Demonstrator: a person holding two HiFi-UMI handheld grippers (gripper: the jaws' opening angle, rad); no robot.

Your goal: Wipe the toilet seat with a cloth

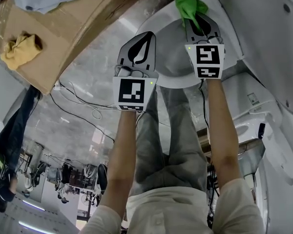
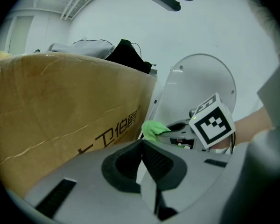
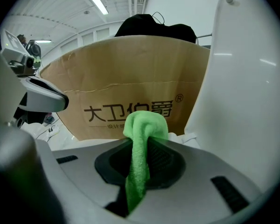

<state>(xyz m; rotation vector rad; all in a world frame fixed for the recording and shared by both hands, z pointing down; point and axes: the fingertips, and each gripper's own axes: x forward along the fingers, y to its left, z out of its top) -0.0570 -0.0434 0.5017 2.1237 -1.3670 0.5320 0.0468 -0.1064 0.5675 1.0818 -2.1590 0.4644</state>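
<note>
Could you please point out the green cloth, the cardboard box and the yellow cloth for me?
green cloth [image 1: 188, 4], head view, its bunched free end.
cardboard box [image 3: 130, 76], right gripper view, bare side above the print.
yellow cloth [image 1: 19, 50], head view, middle of the crumpled heap.

A: How is the left gripper [image 2: 142, 147] held?

B: It is carried at the end of a bare left forearm [image 1: 121, 155] that is stretched forward. Its jaws are seen pressed together, with nothing between them.

A: And the right gripper [image 3: 141, 160]?

B: It is reached a little farther ahead on the right forearm [image 1: 220, 130], which is also bare and is held roughly parallel to the other. Its jaws are closed on a green cloth [image 3: 143, 122], a fold of which is bunched beyond the tips.
</note>
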